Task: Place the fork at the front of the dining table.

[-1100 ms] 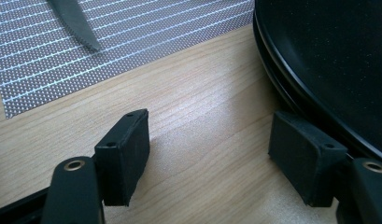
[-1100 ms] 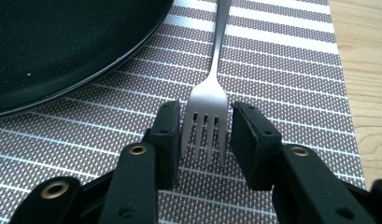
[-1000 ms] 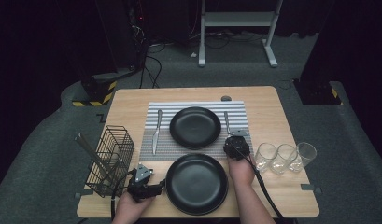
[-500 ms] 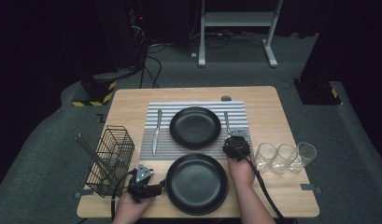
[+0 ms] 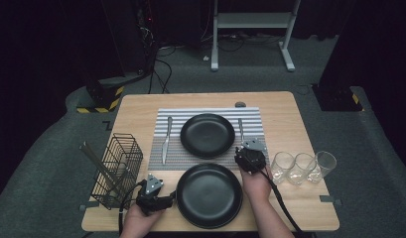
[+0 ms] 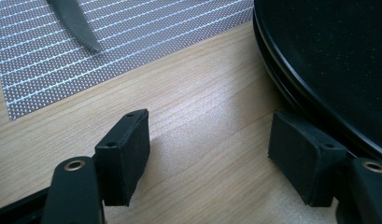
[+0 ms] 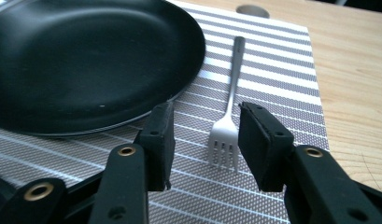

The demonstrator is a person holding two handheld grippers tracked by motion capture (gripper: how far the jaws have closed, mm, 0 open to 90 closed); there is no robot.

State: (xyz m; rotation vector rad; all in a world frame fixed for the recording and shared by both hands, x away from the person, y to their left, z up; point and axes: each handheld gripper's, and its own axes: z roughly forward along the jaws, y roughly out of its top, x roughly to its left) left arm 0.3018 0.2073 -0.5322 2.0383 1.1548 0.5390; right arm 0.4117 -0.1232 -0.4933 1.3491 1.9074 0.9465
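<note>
A silver fork [image 7: 229, 109] lies flat on the striped placemat [image 5: 210, 116], to the right of the far black plate [image 5: 207, 135]. My right gripper [image 7: 206, 116] hovers just above the fork's tines. Its jaws have just been closing a little, but they stand apart on either side of the tines and do not press on them. In the high view the right gripper [image 5: 250, 157] is at the mat's near right corner. My left gripper [image 6: 207, 126] rests open on bare wood, its right jaw against the rim of the near black plate [image 6: 328, 60]. A knife [image 5: 166, 140] lies left of the far plate.
A black wire basket [image 5: 116, 171] holding sticks stands at the front left of the wooden table [image 5: 300, 119]. Three clear glasses [image 5: 302, 167] stand in a row at the right, close to my right hand. The near plate [image 5: 209, 194] sits between my two hands.
My right gripper has lifted slightly over the fork's tines. The left gripper and both plates have not moved.
</note>
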